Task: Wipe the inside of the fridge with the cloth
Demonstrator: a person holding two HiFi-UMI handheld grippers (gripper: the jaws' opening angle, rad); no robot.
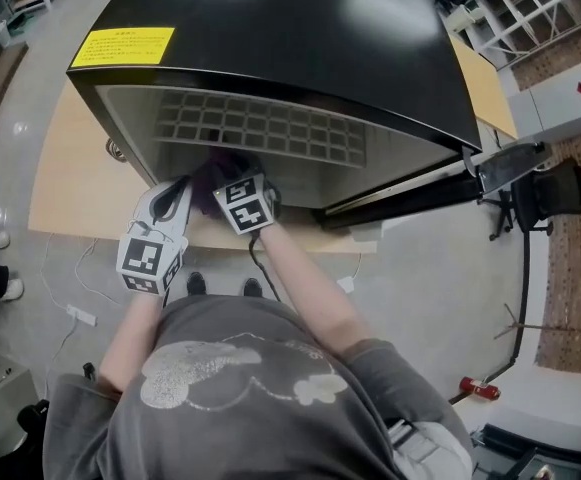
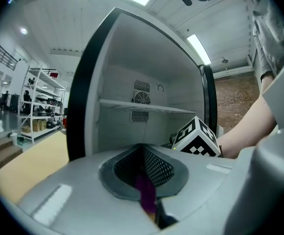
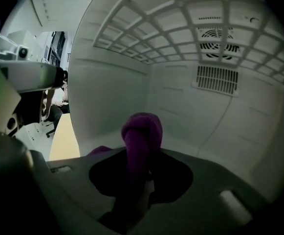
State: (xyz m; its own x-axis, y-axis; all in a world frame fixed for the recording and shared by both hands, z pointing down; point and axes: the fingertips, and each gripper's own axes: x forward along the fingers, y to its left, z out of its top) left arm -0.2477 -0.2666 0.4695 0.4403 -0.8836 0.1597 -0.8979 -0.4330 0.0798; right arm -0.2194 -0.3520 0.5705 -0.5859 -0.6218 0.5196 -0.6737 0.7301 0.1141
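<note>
My right tongs [image 3: 138,182] are clamped on the purple cloth [image 3: 142,131], which bunches up in a fat roll above them. They're well inside the black fridge [image 1: 270,28], down in the lower section under the gridded shelf [image 3: 146,28], pointing at the back wall with its slotted vent [image 3: 217,80]. Can't tell whether the cloth is actually touching any surface in there.

My left tongs [image 2: 149,204] are pressed together and sit just outside the open front, low on the left side, looking in past the door frame. There's a thin purple sliver in the seam between them, no idea what it is. From that side I can see my right forearm [image 2: 249,129] reaching in. The fridge sits on a light wooden tabletop [image 1: 70,188].
</note>
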